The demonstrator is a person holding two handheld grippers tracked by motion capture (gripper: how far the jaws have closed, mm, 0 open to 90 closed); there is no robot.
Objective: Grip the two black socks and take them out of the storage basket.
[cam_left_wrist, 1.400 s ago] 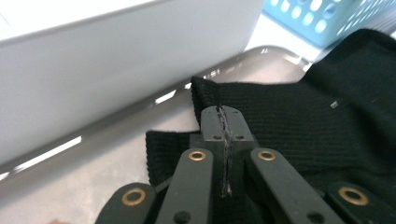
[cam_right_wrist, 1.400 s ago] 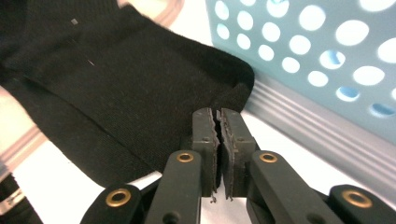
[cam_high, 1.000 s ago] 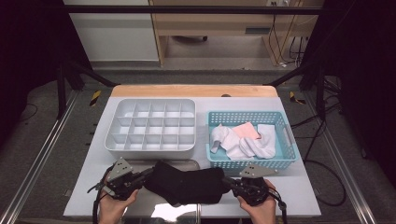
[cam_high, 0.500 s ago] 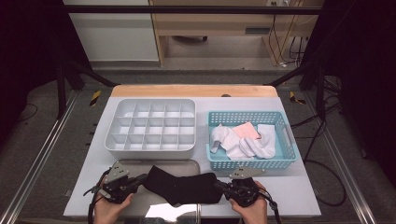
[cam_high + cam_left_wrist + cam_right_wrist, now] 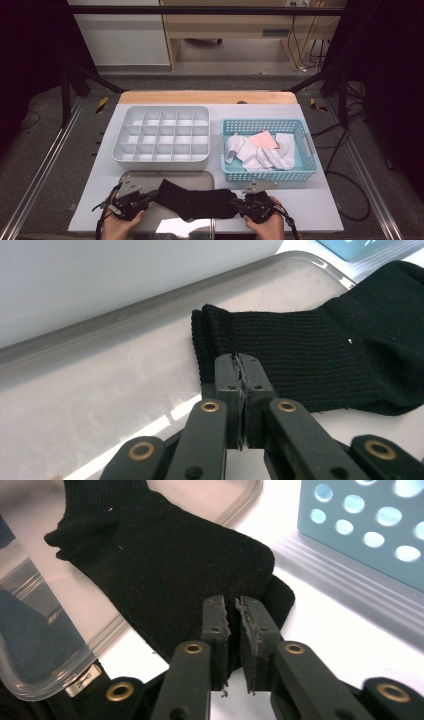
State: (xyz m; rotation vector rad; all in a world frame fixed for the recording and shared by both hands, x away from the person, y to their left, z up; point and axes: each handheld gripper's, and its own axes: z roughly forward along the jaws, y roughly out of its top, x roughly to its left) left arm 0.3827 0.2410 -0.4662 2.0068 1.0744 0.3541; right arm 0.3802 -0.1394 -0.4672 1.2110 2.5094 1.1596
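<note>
black sock [image 5: 197, 201] flat, stretched across clear tray [image 5: 150, 177].

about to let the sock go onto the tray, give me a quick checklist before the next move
1. Left gripper clamped on the cuff of the black sock: ok, fingers pressed together on the ribbed edge.
2. Right gripper letting go: ok so far, its fingers have just been opening, with a narrow gap and the toe end right in front of them.
3. Sock flat, not bunched: ok, it lies stretched between the two grippers.
4. Sock fully on the clear tray: not ok, the toe end overhangs onto the white table.
5. Blue basket clear of the right hand: ok, apart.
</note>
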